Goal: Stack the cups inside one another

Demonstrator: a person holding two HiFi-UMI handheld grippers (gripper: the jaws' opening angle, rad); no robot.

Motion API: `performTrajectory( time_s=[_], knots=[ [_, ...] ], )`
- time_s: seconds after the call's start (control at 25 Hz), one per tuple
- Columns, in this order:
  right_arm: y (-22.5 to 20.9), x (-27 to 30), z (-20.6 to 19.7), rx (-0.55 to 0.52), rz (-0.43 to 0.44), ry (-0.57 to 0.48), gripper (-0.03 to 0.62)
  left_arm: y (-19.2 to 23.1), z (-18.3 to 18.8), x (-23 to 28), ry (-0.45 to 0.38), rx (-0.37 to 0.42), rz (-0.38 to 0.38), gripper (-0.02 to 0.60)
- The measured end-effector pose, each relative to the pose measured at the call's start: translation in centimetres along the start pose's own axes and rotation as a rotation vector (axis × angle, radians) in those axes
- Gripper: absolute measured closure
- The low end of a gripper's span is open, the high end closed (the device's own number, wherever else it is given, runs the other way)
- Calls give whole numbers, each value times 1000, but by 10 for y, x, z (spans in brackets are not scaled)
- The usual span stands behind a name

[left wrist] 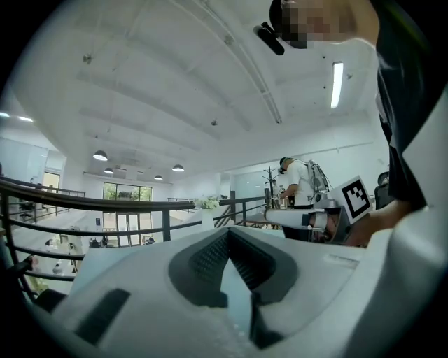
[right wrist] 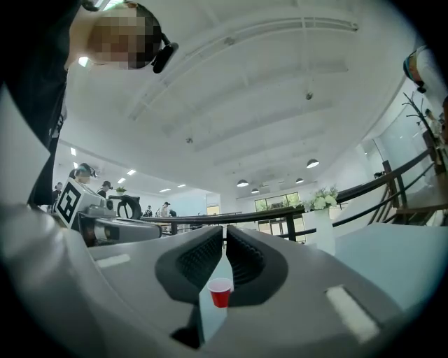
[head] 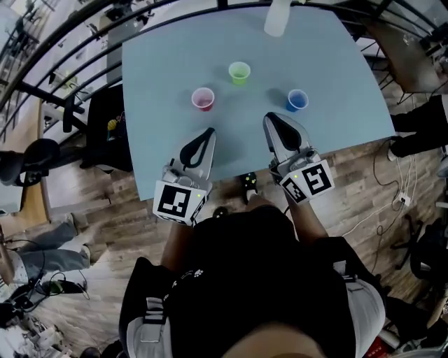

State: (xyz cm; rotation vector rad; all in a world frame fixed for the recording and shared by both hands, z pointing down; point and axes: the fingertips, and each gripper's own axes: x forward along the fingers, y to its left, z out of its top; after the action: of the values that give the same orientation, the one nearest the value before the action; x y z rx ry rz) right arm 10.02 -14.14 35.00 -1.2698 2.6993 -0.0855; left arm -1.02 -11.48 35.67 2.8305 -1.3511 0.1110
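- Small pink plastic cup (head: 203,98), small green plastic cup (head: 239,72), small blue plastic cup (head: 297,100): upright, apart, upper mid-frame on light-blue tabletop (head: 161,63).
- L gripper (head: 207,133): clenched, empty, just below pink cup.
- R gripper (head: 269,120): clenched, empty, lower left of blue cup.

**Pale blue worktop (head: 168,63)**
Red cup (head: 203,99), green cup (head: 239,73) and blue cup (head: 297,101) stand apart; white vase (head: 278,17) at far edge.
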Motion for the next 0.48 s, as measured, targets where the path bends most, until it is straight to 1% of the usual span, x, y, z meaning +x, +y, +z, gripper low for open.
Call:
performTrajectory(
  time_s=[0.24,0.48],
  knots=[
    [-28,25,-17,-15,-11,23,576,8,1,22,-1,11,52,597],
    [-51,50,-36,-14,-12,44,573,21,-9,39,17,14,94,597]
  ],
)
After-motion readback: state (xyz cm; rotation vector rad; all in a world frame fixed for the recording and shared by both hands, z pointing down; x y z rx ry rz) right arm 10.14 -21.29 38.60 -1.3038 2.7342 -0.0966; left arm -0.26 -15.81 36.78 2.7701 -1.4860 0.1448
